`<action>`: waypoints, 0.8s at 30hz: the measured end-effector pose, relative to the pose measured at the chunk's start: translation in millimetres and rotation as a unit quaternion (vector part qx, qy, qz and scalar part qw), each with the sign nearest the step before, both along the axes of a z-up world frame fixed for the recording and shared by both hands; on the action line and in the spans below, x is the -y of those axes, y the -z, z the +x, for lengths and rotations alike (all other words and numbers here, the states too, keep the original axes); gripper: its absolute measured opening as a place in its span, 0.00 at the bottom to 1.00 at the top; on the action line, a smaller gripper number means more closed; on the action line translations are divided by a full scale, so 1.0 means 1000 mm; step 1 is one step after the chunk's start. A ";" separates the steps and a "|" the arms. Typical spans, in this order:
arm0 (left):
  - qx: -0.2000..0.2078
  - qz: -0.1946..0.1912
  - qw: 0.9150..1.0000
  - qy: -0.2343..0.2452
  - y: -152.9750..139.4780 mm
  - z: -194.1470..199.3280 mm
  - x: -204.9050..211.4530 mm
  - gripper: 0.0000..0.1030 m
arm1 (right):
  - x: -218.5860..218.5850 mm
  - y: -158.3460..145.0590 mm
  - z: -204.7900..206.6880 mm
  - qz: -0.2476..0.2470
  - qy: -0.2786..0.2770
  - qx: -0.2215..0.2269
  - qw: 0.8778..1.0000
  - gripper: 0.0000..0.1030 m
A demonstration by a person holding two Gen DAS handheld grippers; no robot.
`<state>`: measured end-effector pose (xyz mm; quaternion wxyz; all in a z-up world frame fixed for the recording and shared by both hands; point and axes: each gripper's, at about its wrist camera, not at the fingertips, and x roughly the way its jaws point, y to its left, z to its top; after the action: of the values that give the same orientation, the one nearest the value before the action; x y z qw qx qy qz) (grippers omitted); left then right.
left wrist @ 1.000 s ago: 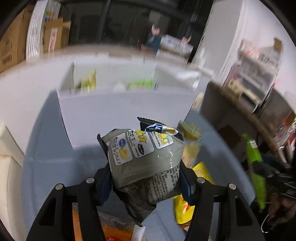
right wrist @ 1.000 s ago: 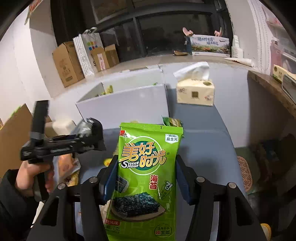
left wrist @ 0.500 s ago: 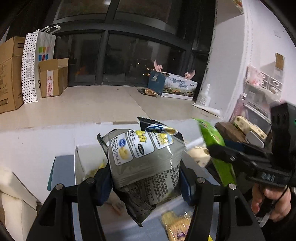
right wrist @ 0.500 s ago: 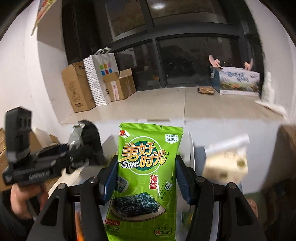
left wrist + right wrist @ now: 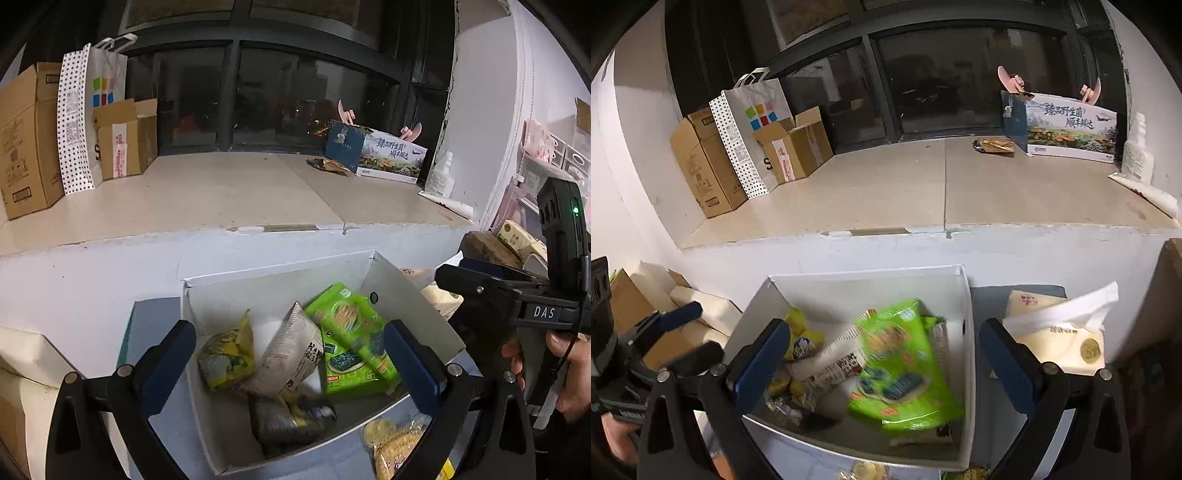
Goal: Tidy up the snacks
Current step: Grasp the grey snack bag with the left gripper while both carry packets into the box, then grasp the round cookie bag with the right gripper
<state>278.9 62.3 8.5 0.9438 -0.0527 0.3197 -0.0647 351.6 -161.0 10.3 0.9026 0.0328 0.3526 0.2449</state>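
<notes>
A white open box [image 5: 410,295] [image 5: 967,354] holds several snack packs. Inside lie a green seaweed pack [image 5: 351,339] [image 5: 901,365], a grey chip bag [image 5: 288,424] at the front, a yellow pack [image 5: 227,354] and a white paper pack [image 5: 291,354]. My left gripper [image 5: 291,369] is open and empty above the box. My right gripper [image 5: 882,365] is open and empty above the box too; the green pack under it is blurred. The right gripper also shows in the left wrist view [image 5: 517,299].
A tissue box [image 5: 1056,339] stands right of the white box. A cookie pack [image 5: 395,439] lies on the table in front of it. Cardboard boxes [image 5: 709,162] and a paper bag [image 5: 750,129] stand on the window ledge at the back left.
Both grippers opened over the box. The grey chip bag dropped from the left one and the green seaweed pack from the right one into the box.
</notes>
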 end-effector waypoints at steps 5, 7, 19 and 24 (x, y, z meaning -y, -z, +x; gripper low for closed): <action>0.024 0.000 1.000 0.006 -0.014 -0.028 -0.004 1.00 | 0.004 -0.014 -0.025 0.001 -0.012 0.029 1.000 1.00; 0.033 -0.001 0.999 0.013 -0.021 -0.043 -0.002 1.00 | 0.005 -0.022 -0.043 0.008 -0.027 0.046 0.999 1.00; 0.072 -0.030 0.996 0.051 -0.006 -0.176 0.025 1.00 | 0.040 -0.017 -0.187 0.026 -0.056 0.095 0.994 1.00; 0.043 -0.043 0.997 0.050 0.029 -0.222 0.037 1.00 | 0.058 0.015 -0.234 0.014 -0.046 0.075 0.996 1.00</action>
<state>57.2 25.1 -20.7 0.9490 -0.0747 0.2782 -0.1283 118.1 -219.0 -4.4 0.9136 0.0105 0.2820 0.2927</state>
